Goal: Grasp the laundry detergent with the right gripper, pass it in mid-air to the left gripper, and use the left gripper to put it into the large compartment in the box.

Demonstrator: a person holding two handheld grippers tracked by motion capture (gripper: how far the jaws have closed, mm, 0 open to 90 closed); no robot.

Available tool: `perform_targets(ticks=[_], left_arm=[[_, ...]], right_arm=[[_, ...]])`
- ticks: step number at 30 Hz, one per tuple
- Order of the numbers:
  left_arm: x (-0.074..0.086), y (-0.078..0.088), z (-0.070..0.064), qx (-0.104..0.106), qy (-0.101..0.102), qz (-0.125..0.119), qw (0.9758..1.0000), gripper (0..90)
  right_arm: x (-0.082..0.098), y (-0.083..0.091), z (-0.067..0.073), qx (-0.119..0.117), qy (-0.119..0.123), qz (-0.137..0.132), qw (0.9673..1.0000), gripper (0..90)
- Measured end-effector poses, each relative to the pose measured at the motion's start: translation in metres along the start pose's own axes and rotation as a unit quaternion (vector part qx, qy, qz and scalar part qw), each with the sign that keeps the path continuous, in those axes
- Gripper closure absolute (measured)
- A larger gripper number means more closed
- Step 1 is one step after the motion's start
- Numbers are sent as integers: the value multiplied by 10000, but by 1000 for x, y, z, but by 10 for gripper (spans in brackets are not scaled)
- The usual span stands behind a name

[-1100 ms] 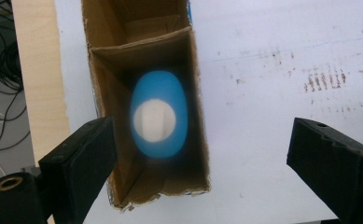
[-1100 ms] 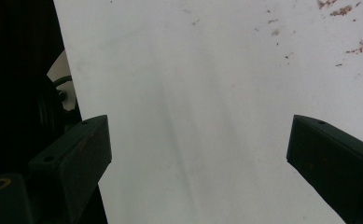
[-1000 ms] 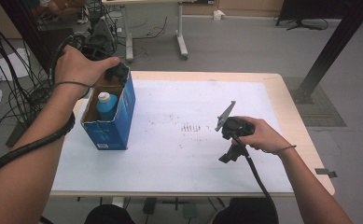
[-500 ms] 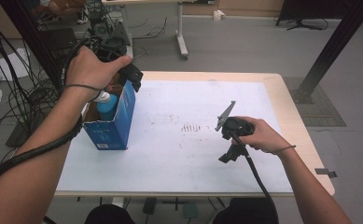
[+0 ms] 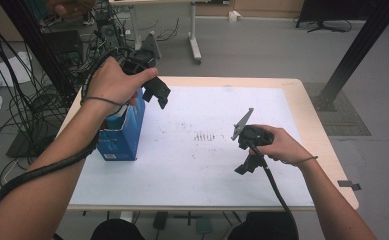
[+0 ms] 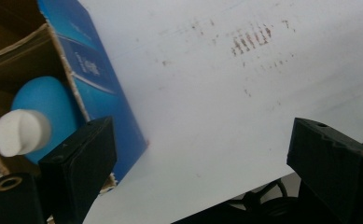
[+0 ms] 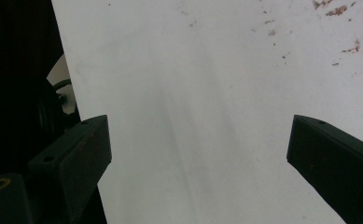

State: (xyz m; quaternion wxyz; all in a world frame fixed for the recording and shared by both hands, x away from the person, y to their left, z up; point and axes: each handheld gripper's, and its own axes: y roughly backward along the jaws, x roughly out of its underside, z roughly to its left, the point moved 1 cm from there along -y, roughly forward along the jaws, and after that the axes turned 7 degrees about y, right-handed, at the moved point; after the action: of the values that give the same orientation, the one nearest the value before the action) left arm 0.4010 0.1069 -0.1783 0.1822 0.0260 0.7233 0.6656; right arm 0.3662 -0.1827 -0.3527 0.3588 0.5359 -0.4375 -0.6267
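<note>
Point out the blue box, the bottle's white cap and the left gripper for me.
blue box (image 5: 123, 136): high view, on its blue front side wall.
white cap (image 6: 21, 132): left gripper view, on the cap's round top.
left gripper (image 5: 160, 96): high view, midway between its black fingertips.

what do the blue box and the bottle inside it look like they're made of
The blue box: probably printed cardboard with a slight sheen; its torn top edge shows raw brown board. The bottle: likely plastic, a smooth matte blue body with a white cap. The left claw is open above them.
</note>
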Motion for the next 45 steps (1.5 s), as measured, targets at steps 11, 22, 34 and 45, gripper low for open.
perform_targets(ticks=[11,22,34,45], left_arm=[[13,-21,-26,129,-236,216,9994,90],[30,-60,-39,128,-256,514,9983,99],[44,-87,-44,167,-256,677,9972,99],[53,-112,-45,259,-243,812,9961,100]], right_arm=[[-1,6,1,37,11,-24,10000,64],[1,12,4,86,-21,-76,9999,65],[-1,12,5,103,14,-78,9999,65],[1,13,4,126,-7,-52,9999,65]])
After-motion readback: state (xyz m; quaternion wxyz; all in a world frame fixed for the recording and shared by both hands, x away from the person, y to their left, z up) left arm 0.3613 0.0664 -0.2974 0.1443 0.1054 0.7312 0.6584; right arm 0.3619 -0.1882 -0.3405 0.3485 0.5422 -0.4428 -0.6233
